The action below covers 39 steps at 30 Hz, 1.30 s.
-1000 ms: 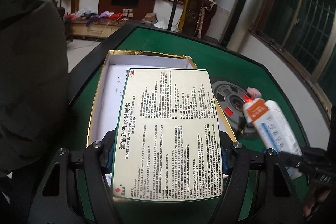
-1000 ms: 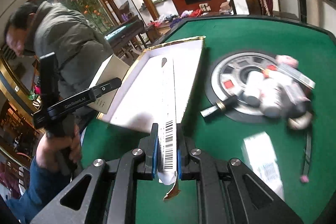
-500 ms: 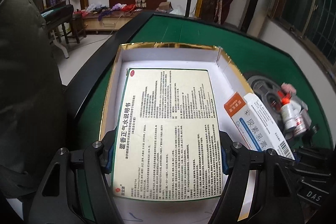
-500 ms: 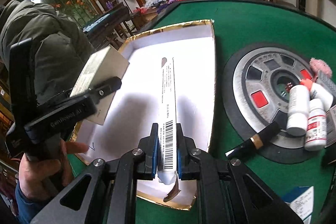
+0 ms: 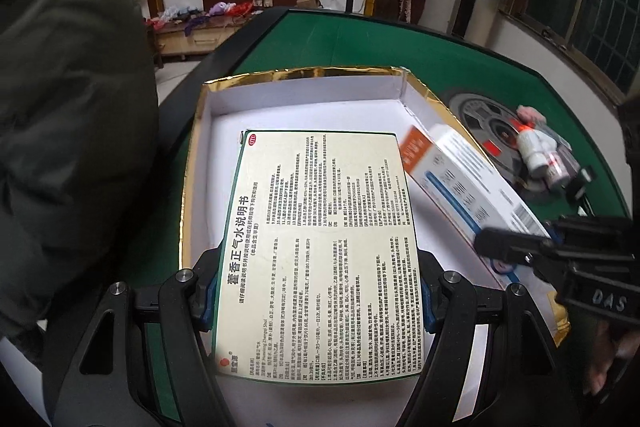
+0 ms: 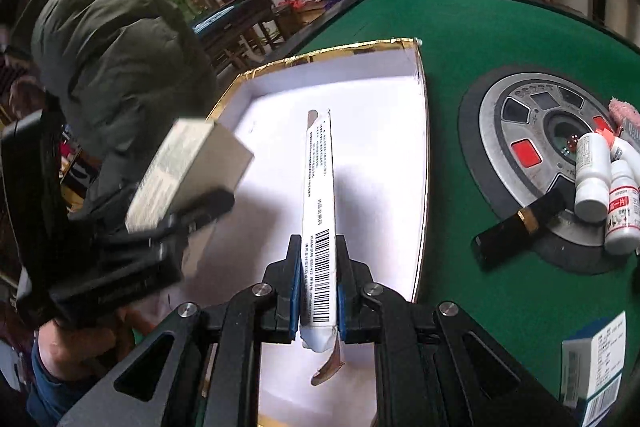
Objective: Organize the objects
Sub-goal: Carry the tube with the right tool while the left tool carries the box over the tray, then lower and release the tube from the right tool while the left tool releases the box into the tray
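Observation:
A white open box with gold edges (image 5: 304, 75) lies on the green table; it also shows in the right wrist view (image 6: 376, 131). My left gripper (image 5: 316, 291) is shut on a cream medicine box printed with black text (image 5: 320, 235), held over the white box; the right wrist view shows it at left (image 6: 188, 167). My right gripper (image 6: 318, 287) is shut on a narrow white and orange medicine box (image 6: 318, 195), held edge-up over the white box. The left wrist view shows that box at right (image 5: 460, 175), blurred.
A round grey centre disc (image 6: 532, 147) sits in the table with white bottles (image 6: 596, 175) and a black tube (image 6: 520, 223) on it. Another small carton (image 6: 596, 367) lies at the near right. A person in a dark jacket (image 6: 108, 43) stands at left.
Both grippers have moved in over the white box with their medicine boxes. The right one has come leftward from the disc side.

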Each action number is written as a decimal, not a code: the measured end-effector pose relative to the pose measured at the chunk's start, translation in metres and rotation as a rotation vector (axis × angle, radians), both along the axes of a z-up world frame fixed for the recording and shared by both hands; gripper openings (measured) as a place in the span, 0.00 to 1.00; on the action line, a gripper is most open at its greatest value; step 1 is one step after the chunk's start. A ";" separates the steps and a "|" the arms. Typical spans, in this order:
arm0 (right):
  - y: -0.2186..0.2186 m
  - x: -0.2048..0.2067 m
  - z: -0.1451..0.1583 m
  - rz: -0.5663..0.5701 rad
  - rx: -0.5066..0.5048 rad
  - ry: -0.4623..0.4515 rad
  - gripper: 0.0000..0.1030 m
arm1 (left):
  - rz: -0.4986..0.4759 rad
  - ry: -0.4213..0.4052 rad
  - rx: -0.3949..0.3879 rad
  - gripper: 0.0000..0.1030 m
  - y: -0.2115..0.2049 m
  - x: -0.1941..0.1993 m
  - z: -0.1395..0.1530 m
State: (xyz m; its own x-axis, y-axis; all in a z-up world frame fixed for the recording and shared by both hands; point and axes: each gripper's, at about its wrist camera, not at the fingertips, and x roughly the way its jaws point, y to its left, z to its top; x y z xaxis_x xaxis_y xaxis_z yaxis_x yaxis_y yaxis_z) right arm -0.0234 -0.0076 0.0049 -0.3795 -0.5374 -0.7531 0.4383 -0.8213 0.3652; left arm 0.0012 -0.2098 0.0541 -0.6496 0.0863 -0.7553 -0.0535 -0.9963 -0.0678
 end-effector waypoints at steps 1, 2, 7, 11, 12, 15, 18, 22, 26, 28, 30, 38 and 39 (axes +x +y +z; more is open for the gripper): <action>-0.001 0.004 0.002 0.007 0.001 0.001 0.11 | 0.002 0.007 -0.007 0.70 0.000 0.007 0.001; -0.001 0.008 0.003 0.012 0.005 0.006 0.11 | 0.002 0.020 0.000 0.70 0.000 0.013 0.004; -0.002 0.011 0.012 0.016 0.013 0.020 0.11 | 0.000 0.039 0.028 0.70 -0.007 0.017 0.025; -0.011 -0.006 0.025 0.006 0.011 0.024 0.11 | 0.019 -0.003 0.070 0.70 -0.025 -0.014 0.036; -0.013 -0.010 0.028 0.005 0.012 0.025 0.11 | 0.034 -0.018 0.075 0.70 -0.029 -0.023 0.036; -0.028 -0.027 0.036 -0.001 0.026 0.022 0.11 | 0.052 -0.081 0.115 0.70 -0.041 -0.054 0.030; -0.050 -0.046 0.034 0.006 0.052 0.006 0.11 | 0.060 -0.110 0.111 0.70 -0.045 -0.069 0.025; -0.071 -0.066 0.020 0.004 0.072 -0.036 0.11 | 0.065 -0.164 0.158 0.70 -0.048 -0.090 0.010; -0.079 -0.075 0.014 -0.013 0.084 -0.037 0.11 | 0.075 -0.187 0.161 0.70 -0.049 -0.104 0.002; -0.081 -0.079 0.012 -0.021 0.094 -0.036 0.11 | 0.083 -0.188 0.170 0.70 -0.050 -0.109 -0.001; -0.083 -0.084 0.008 -0.029 0.102 -0.041 0.11 | 0.085 -0.193 0.187 0.70 -0.048 -0.114 -0.005; -0.092 -0.095 -0.001 -0.038 0.137 -0.041 0.11 | 0.092 -0.191 0.225 0.70 -0.051 -0.127 -0.012; -0.092 -0.095 -0.001 -0.039 0.140 -0.040 0.11 | 0.090 -0.190 0.236 0.70 -0.052 -0.128 -0.012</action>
State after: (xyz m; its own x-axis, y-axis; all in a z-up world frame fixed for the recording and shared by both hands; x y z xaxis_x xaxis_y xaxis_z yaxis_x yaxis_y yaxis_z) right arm -0.1180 -0.0994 0.0042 -0.3659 -0.4111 -0.8349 0.3922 -0.8817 0.2622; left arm -0.1265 -0.2621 0.0425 -0.5119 0.2224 -0.8297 0.0703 -0.9518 -0.2985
